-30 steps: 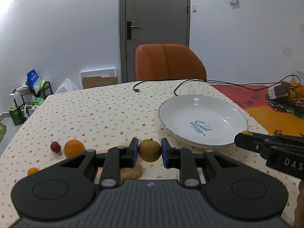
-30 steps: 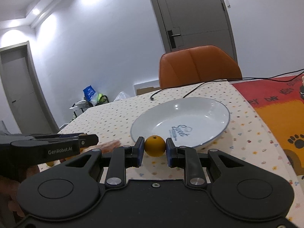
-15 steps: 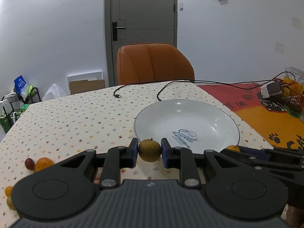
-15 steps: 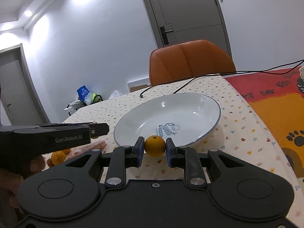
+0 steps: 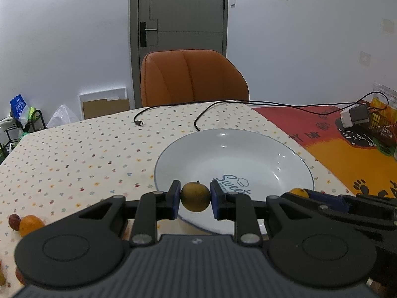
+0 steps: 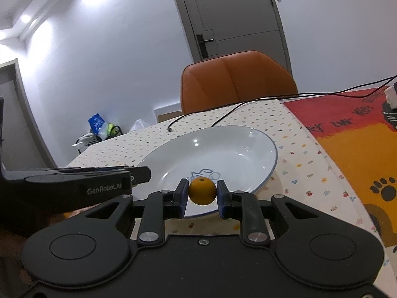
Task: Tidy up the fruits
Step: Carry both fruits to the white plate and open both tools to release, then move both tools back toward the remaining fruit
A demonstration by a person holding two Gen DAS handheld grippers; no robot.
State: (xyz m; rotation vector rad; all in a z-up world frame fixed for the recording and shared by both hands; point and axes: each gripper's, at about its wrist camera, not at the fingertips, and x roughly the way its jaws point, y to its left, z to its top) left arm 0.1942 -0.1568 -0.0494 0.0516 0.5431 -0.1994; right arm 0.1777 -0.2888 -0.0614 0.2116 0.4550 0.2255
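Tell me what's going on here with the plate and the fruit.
A person holds a gripper in each hand. The left gripper is clamped on a brownish fruit, the right gripper on a small orange. Both hover at the near rim of the white plate, which has nothing in it yet. More fruit waits on the tablecloth.

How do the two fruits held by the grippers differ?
The left gripper holds a brownish fruit, dull and bigger; the right gripper holds an orange fruit, bright and smaller. Both are round, clamped between blue pads, and hover at the plate's near rim.
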